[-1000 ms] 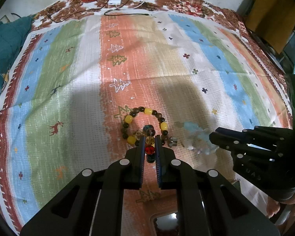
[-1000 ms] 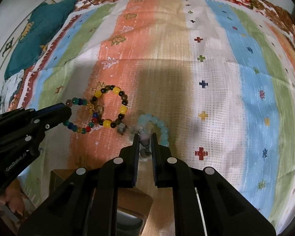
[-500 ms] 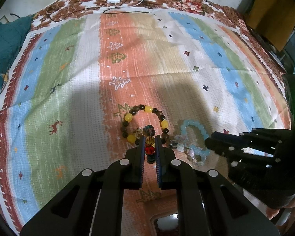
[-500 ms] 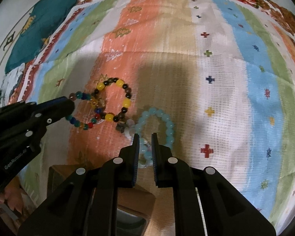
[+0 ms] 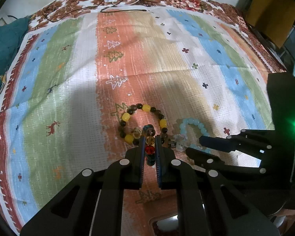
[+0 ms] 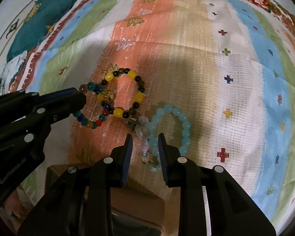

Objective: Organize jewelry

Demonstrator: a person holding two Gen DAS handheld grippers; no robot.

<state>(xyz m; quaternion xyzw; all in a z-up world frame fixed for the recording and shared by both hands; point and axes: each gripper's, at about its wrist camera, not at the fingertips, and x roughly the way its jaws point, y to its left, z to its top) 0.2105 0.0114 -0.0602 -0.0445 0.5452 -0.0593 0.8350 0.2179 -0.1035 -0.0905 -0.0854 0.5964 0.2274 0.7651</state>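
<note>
Striped cloth [image 5: 72, 90]: upper half of both frames bare, open passage across it. Obstacles cluster lower centre: yellow-and-dark bead bracelet [image 6: 125, 93], multicoloured bead bracelet [image 6: 89, 121] touching it, pale blue bead bracelet [image 6: 179, 125] just beside. Left gripper [image 5: 149, 147] blocks lower left of right view. Teal fabric [image 6: 47, 11] upper left; cables [image 5: 123, 4] at top edge.

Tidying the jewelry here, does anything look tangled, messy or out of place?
Yes: the multicolored bracelet overlaps the yellow-and-dark bracelet instead of lying apart, pinched in the left gripper. The light blue bracelet lies loose between the opening right gripper.
</note>
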